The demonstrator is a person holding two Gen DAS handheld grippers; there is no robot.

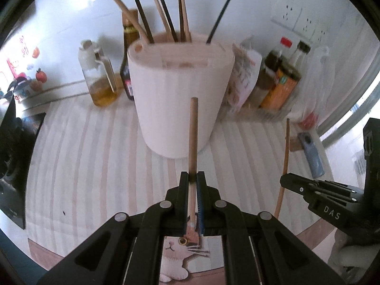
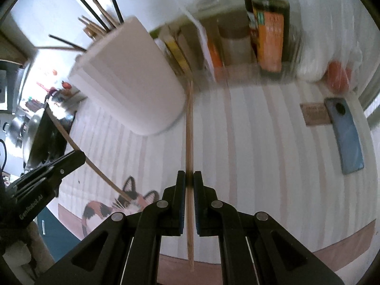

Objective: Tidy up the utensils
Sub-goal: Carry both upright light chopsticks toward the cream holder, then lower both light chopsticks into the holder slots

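Note:
A white utensil holder (image 1: 178, 99) stands on the striped mat and holds several black and wooden chopsticks (image 1: 166, 16). My left gripper (image 1: 192, 178) is shut on a wooden chopstick (image 1: 192, 140) that points up toward the holder. My right gripper (image 2: 189, 178) is shut on another wooden chopstick (image 2: 189, 128) whose far end reaches the holder's base (image 2: 133, 83). In the left wrist view the right gripper (image 1: 285, 181) shows at the right with its chopstick (image 1: 285, 156). In the right wrist view the left gripper (image 2: 79, 158) shows at the left with its chopstick (image 2: 71, 140).
Behind the holder stand an oil jar (image 1: 99, 78), a dark sauce bottle (image 1: 128, 47), and a clear bin with bottles and packets (image 1: 273, 83). A blue phone (image 1: 311, 154) and a small card (image 2: 314, 114) lie at the right. A stove with a pan (image 2: 30, 130) is at the left.

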